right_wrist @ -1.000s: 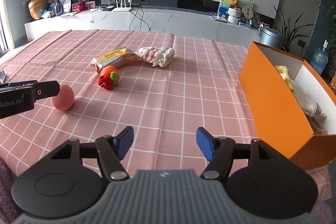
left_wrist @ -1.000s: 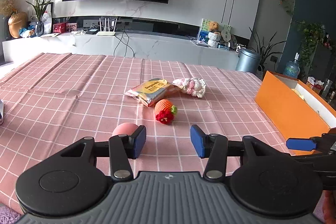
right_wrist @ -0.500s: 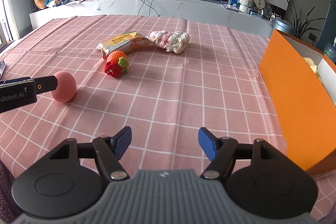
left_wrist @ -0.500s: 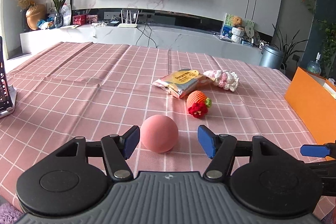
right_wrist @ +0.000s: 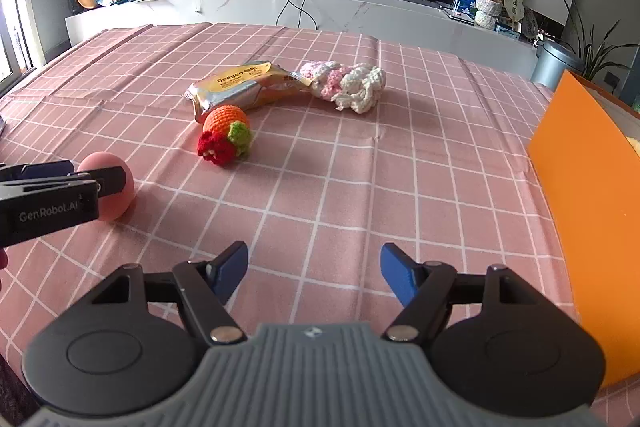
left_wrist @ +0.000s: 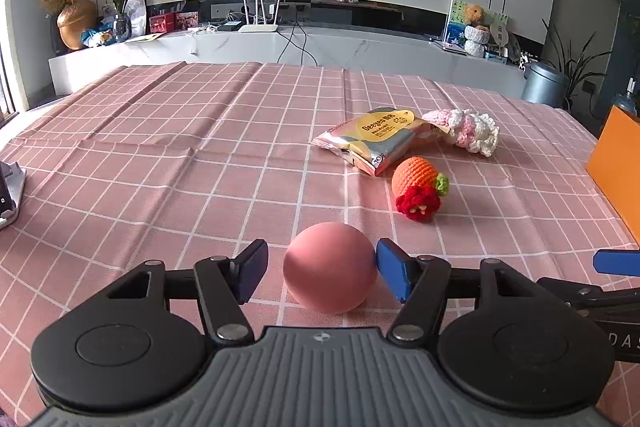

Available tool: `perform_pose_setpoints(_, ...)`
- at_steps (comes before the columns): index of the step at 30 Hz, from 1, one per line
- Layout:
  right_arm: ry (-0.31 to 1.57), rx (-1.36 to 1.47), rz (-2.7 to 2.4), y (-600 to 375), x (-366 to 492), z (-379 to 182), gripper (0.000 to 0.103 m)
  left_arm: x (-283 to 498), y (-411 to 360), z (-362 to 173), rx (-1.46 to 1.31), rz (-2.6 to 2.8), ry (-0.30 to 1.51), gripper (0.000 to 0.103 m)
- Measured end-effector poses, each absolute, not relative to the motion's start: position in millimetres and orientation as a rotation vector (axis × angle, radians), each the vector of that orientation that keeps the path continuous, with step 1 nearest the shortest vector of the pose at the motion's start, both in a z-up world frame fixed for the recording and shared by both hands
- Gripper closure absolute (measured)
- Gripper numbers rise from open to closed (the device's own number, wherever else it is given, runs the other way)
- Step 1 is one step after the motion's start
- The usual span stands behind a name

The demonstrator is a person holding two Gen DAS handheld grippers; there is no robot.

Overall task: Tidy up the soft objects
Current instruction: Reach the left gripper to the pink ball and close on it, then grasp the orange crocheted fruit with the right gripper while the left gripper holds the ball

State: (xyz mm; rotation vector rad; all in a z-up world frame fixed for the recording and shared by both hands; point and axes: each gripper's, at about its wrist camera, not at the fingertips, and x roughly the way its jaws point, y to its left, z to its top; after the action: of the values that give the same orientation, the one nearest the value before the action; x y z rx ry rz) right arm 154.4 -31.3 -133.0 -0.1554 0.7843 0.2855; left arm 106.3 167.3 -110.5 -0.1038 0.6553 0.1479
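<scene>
While your left tongs (left_wrist: 321,269) straddle the pink ball (left_wrist: 330,267), you're at the pick-up step.
Both tongs are spread, and their jaws have just been opening; the right pad looks to be at the ball's edge, the left pad clear, no pinch yet. Next you'd close gently, then carry to the orange box (right_wrist: 584,211) at 3 o'clock. Your right tongs (right_wrist: 314,271) hold nothing. Only the right view shows the box's long side; the left shows the ball between its pads.
</scene>
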Motion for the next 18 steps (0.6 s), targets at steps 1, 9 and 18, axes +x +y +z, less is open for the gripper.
perform_pose_setpoints(1,0.782,-0.157,0.292,-30,157,-133,0.030,108,167,-111,-0.102,0.146,0.654,0.029)
perform_pose_setpoints(9,0.758,-0.192,0.346,-12,179,-134,0.030,126,171,-113,-0.129,0.102,0.667,0.042)
perform_pose_setpoints(18,0.714,-0.239,0.408,11,210,-131,0.031,140,183,-113,-0.192,0.080,0.690,0.048)
